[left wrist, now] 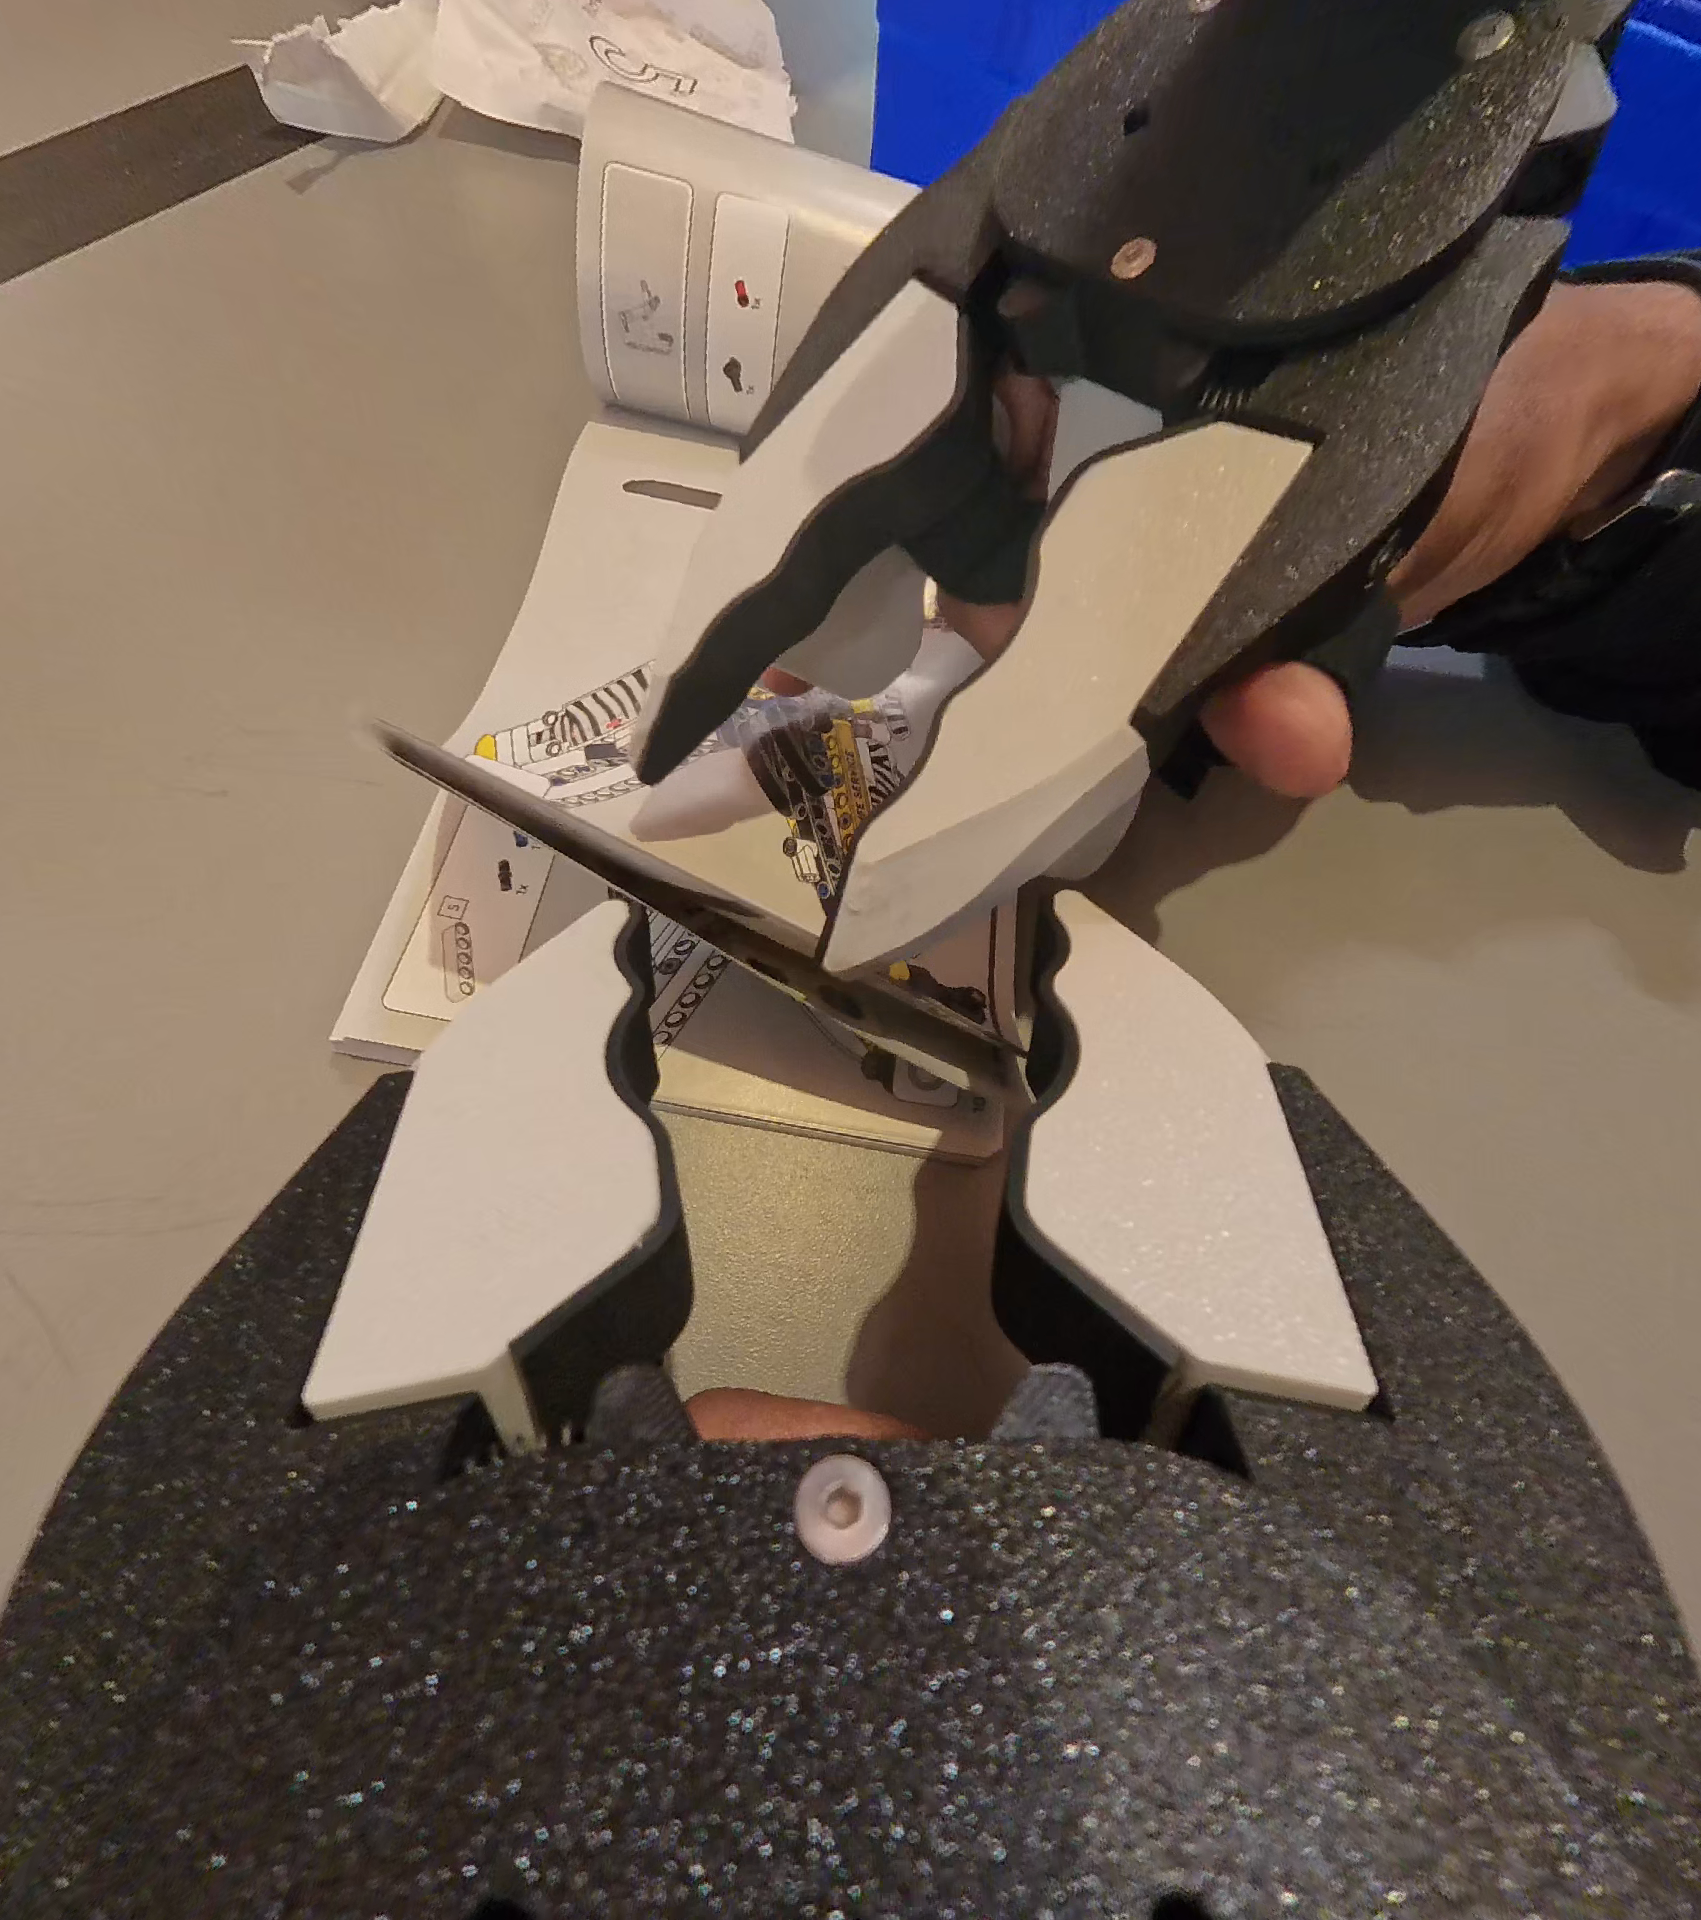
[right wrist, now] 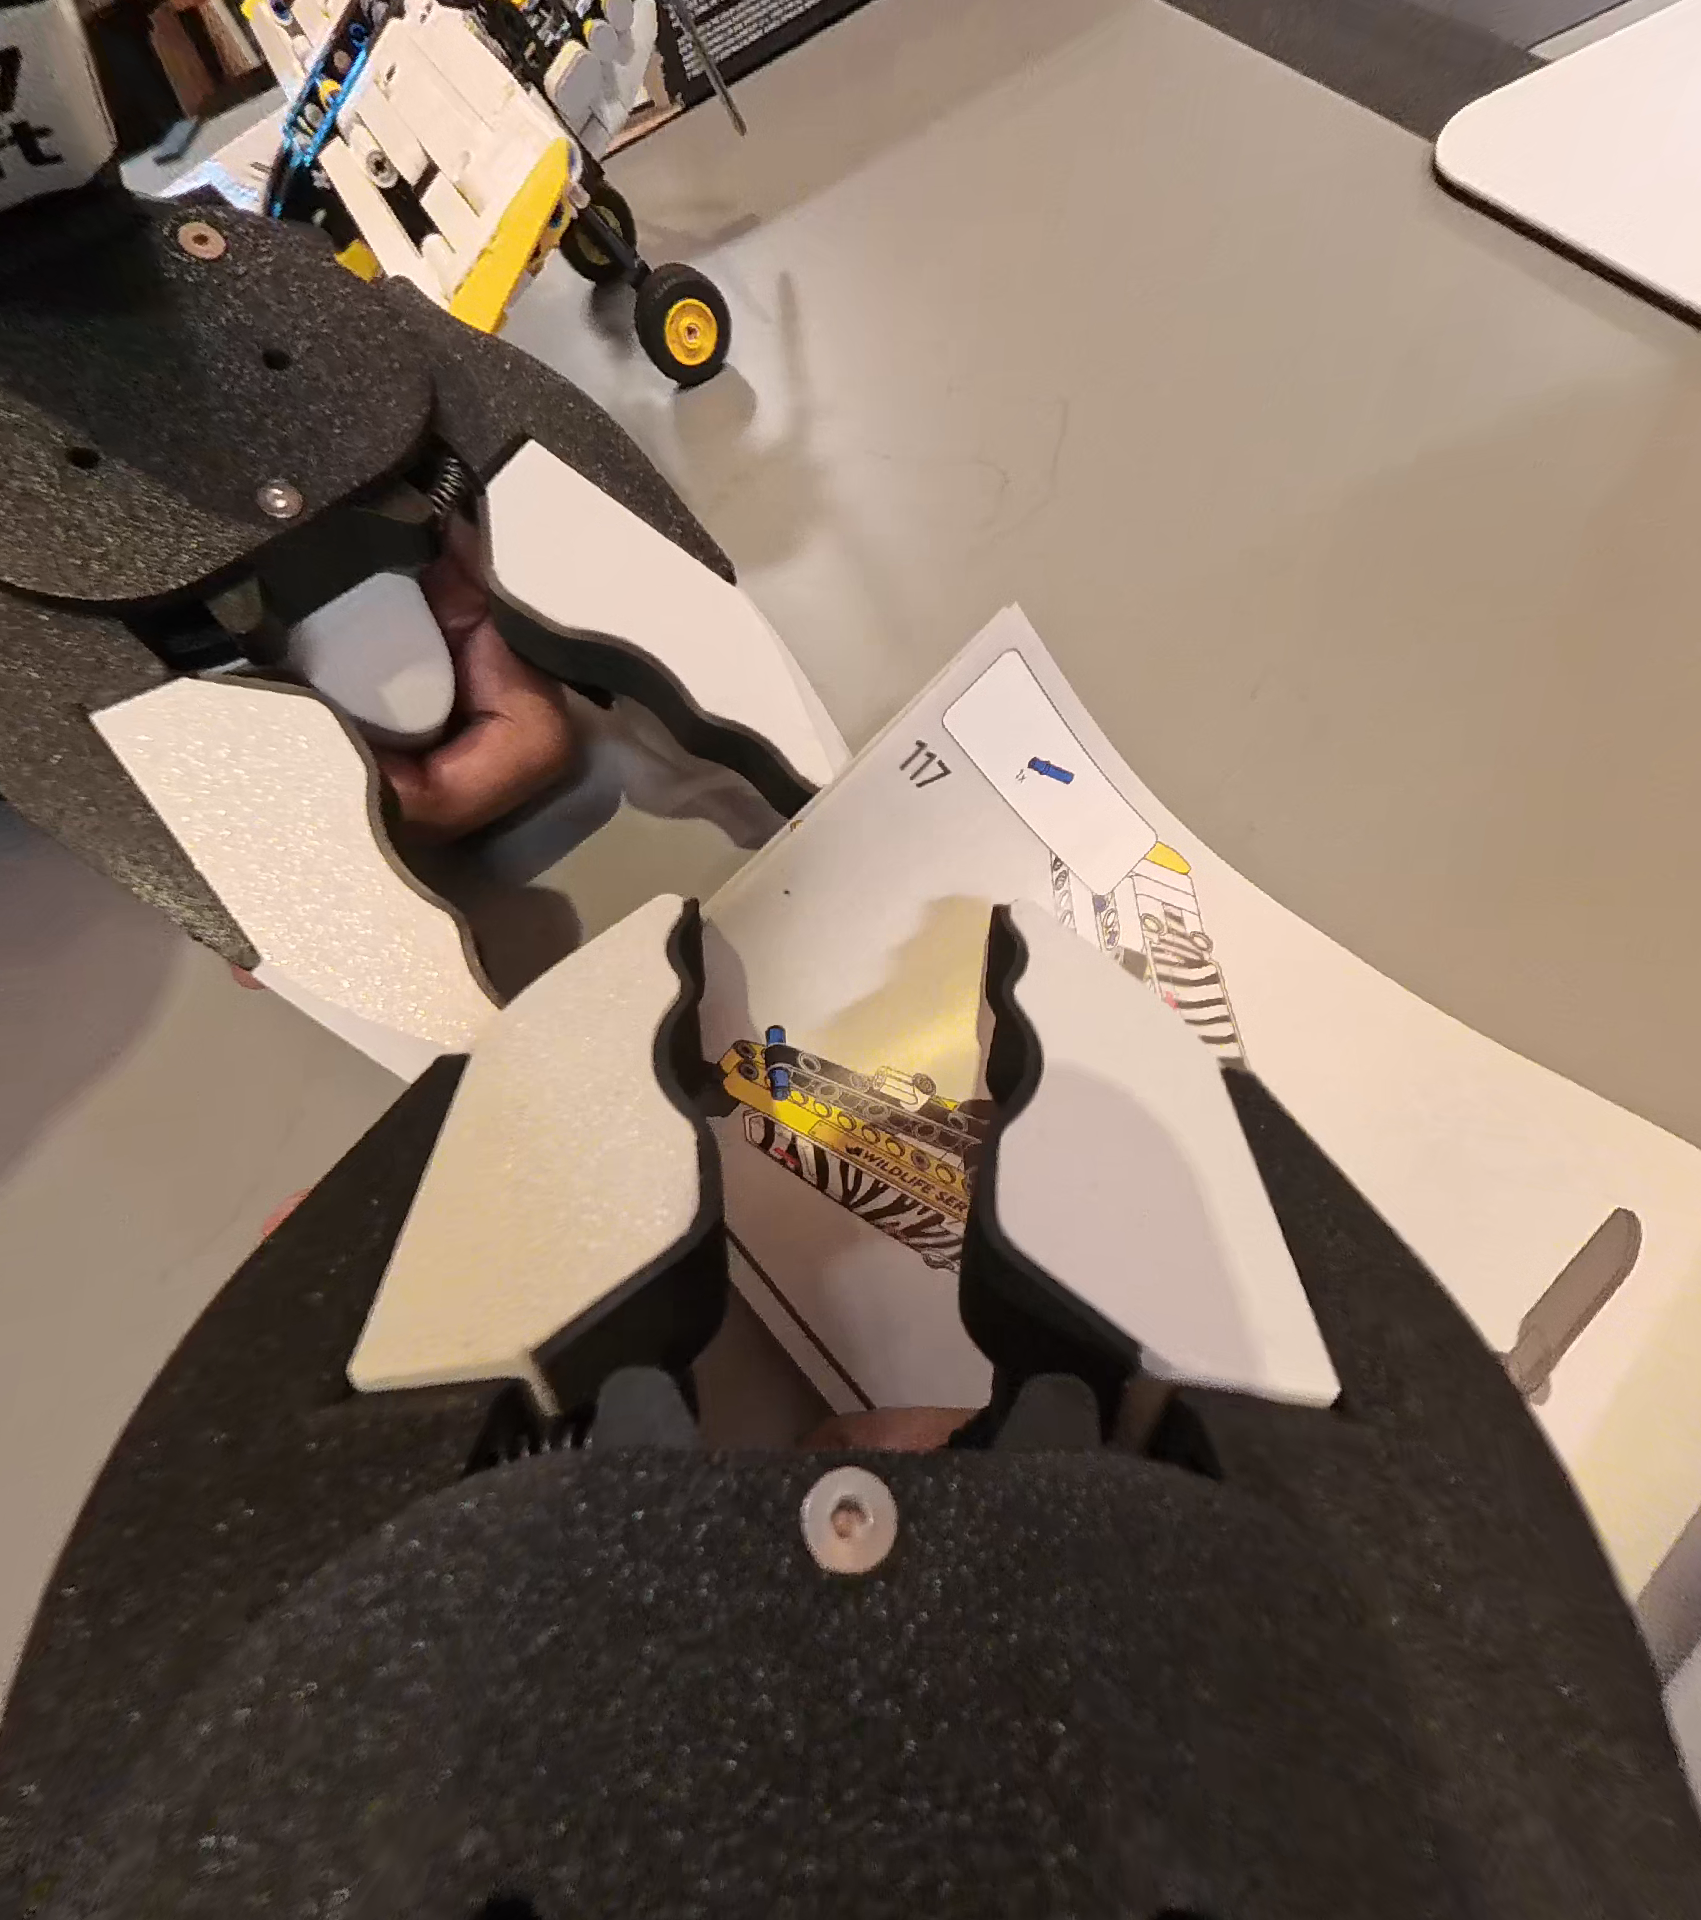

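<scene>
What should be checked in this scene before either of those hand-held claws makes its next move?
1. Left gripper open: ok. Its fingers stand apart, and the lifted page crosses between them unclamped.
2. Right gripper open: ok. Its fingers are apart over that page.
3. Page firmly gripped: not ok. Neither gripper pinches it; one right fingertip only seems to rest on it.
4. Booklet lying on the table: ok.
5. Toy plane out of the way: ok. It stands apart, beyond the left gripper.
6. Page free of creases: cannot tell.
</scene>
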{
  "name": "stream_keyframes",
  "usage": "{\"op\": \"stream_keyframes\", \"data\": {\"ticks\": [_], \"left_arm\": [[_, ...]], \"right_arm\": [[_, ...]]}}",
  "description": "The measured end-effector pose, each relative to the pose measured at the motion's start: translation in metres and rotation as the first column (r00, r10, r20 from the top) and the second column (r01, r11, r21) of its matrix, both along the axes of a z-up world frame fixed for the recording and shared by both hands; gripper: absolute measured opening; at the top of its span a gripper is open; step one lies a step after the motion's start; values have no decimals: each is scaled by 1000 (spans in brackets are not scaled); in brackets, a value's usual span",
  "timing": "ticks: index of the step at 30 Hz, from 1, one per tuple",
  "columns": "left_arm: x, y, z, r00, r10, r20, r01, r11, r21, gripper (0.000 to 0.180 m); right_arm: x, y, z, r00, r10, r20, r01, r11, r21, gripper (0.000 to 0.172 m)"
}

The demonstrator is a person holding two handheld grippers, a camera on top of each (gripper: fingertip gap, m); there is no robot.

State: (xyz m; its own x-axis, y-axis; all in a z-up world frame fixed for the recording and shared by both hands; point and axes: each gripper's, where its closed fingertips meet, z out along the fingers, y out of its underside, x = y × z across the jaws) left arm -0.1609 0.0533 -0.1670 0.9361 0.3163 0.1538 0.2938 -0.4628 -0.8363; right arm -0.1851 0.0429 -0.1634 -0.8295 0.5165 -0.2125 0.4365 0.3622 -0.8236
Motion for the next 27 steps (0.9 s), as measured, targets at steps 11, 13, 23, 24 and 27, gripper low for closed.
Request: {"op": "stream_keyframes", "data": {"ticks": [11,13,23,24,27], "left_arm": [[0,0,0,1000,0,1,0,1000,-2,71],[0,0,-1,1000,0,2,0,1000,-4,71],[0,0,-1,1000,0,3,0,1000,-7,71],[0,0,-1,1000,0,2,0,1000,-7,71],[0,0,-1,1000,0,1,0,1000,-8,71]], "right_arm": [[5,0,-4,997,14,74,-13,1000,-9,51],[6,1,-4,997,18,79,-17,1000,-12,52],[3,5,-3,987,-5,158,17,997,-72,47],[3,6,-2,986,-9,165,22,997,-75,46],[2,9,-3,984,-19,178,34,996,-78,45]]}}
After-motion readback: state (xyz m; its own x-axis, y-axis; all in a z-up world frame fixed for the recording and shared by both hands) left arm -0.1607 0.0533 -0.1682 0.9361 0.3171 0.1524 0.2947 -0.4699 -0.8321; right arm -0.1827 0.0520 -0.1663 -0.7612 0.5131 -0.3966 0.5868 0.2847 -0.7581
